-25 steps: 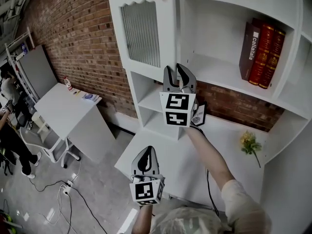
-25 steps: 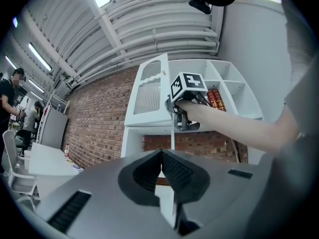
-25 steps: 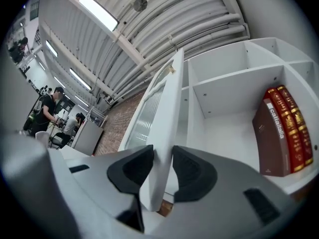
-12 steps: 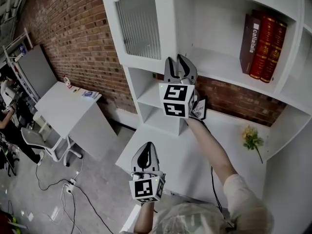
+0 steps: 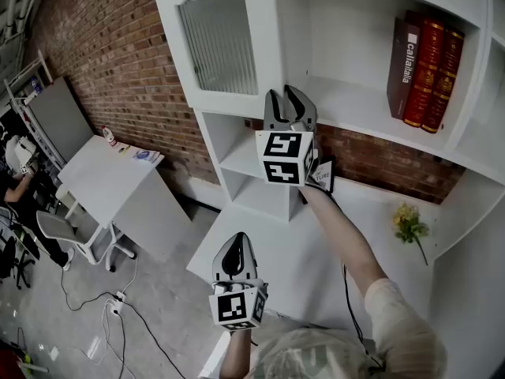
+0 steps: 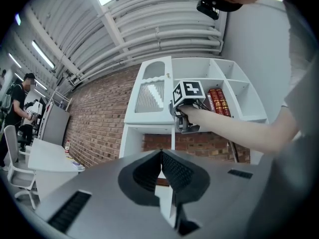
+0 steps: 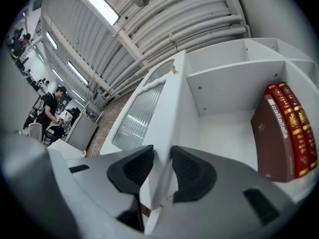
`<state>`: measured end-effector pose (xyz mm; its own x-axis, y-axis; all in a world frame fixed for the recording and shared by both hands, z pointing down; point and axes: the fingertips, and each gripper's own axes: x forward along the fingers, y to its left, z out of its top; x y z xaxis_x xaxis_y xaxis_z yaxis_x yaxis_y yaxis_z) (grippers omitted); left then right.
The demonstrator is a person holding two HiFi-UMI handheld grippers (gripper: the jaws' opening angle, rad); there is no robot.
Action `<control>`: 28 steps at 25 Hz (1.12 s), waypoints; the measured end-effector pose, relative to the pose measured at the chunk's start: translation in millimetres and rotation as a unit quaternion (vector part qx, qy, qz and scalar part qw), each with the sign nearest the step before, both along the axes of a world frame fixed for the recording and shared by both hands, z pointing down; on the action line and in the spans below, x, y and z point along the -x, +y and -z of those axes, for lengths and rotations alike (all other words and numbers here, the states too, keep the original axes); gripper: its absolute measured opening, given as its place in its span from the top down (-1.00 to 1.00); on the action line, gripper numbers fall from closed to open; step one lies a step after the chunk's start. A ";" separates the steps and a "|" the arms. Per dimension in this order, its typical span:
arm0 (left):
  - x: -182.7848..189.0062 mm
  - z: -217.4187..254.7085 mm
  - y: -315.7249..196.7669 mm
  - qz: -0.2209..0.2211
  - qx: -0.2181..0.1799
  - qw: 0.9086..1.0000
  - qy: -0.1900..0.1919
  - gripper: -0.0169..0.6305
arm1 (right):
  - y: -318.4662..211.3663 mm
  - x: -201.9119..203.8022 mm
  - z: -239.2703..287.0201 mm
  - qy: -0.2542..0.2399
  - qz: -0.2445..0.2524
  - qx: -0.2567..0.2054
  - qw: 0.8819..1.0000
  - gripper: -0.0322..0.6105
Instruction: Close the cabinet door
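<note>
The white cabinet door [image 5: 225,46], with a ribbed glass pane and a small brass knob [image 7: 173,68], stands partly open at the upper left of the shelf unit. My right gripper [image 5: 286,93] is raised to the door's lower free corner. In the right gripper view its jaws are shut on the door's edge [image 7: 164,108], one pad on each face. My left gripper [image 5: 235,243] hangs low in front of the desk, shut with nothing in it; in its own view the left gripper [image 6: 161,153] points at the shelf unit.
Red and brown books [image 5: 426,69] stand in the open compartment right of the door. A yellow flower [image 5: 409,227] lies on the white desk [image 5: 260,251]. At the left are a brick wall, a white table [image 5: 102,176] and a seated person [image 5: 16,172].
The right gripper has shifted slightly up and left in the head view with the door's edge in it, and the door's face now shows wider. The left gripper has barely moved.
</note>
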<state>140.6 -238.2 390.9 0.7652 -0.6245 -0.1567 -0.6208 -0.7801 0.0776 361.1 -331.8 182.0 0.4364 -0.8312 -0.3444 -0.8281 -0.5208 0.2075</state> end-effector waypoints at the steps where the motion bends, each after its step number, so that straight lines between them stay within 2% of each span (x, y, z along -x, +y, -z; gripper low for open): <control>1: -0.7 0.4 -1.0 0.002 0.000 1.000 0.000 0.91 | -0.6 -1.4 0.2 0.000 0.001 -0.001 1.000 0.54; 8: -11.4 -2.1 -5.5 0.013 0.000 1.000 0.000 0.91 | -2.9 -7.2 -0.3 -0.008 0.017 -0.005 1.000 0.54; 23: -34.0 -6.9 -5.5 0.000 0.002 1.000 -0.008 0.91 | -5.6 -8.3 0.2 -0.003 0.042 -0.014 0.999 0.54; 28: -30.3 -0.9 -6.9 0.001 -0.006 1.000 -0.006 0.91 | -2.0 -7.2 1.2 -0.020 0.067 0.017 0.997 0.54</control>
